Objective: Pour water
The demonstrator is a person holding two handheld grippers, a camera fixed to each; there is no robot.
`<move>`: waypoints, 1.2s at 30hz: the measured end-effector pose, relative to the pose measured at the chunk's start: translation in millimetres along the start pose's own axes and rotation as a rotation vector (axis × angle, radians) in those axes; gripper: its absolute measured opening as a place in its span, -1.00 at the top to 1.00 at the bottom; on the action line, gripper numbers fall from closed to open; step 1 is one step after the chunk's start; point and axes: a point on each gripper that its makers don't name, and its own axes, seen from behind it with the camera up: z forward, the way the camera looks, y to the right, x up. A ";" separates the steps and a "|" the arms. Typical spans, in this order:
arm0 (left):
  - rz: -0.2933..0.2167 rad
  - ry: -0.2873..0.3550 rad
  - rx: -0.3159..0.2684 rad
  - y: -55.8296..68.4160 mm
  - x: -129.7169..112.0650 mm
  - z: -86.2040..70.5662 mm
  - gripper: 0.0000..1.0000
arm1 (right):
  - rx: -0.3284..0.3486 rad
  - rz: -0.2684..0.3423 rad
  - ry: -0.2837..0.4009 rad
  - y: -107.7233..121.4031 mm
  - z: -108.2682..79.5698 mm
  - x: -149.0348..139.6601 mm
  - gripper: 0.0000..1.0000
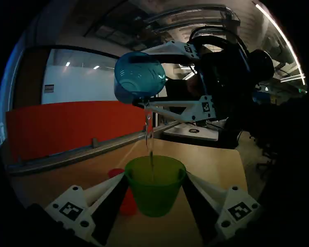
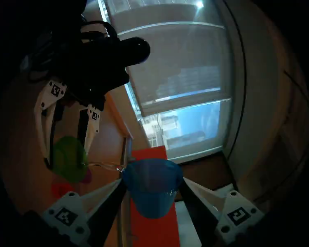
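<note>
Left gripper view puts the green cup point(image 1: 155, 189) at 6 o'clock, upright above the wooden table point(image 1: 212, 160), with the left gripper point(image 1: 155, 180) pinching it, one finger pressed to each side just under the rim. At about 11 o'clock from it we see the blue cup point(image 1: 139, 80), tipped hard over with its mouth turned toward us and clamped between the two fingers of the right gripper point(image 1: 144, 78). A thin stream of water point(image 1: 149, 136) falls from its lower lip straight into the green cup's mouth. A small red cup point(image 1: 125, 201) stands on the table at 8 o'clock of the green one, partly hidden behind the finger. In the right gripper view the blue cup point(image 2: 152, 187) sits at 6 o'clock, squeezed between that gripper's own fingers, and the green cup point(image 2: 69, 158) lies out at 9 o'clock with the stream point(image 2: 105, 165) bridging the two. We judge the pour to be well underway (how much has gathered in the green cup we cannot tell). What is left, as we read it, is to drain the blue cup, level it again and set both cups down.
</note>
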 end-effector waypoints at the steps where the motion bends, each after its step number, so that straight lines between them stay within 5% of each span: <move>1: -0.001 0.000 0.000 0.0 -0.2 0.0 -0.72 | 0.001 -0.006 -0.001 0.0 0.1 0.0 -0.80; 36: -0.006 0.005 0.005 -3.3 0.2 -0.2 -0.72 | -0.013 -0.154 -0.005 10.1 3.5 2.0 -0.80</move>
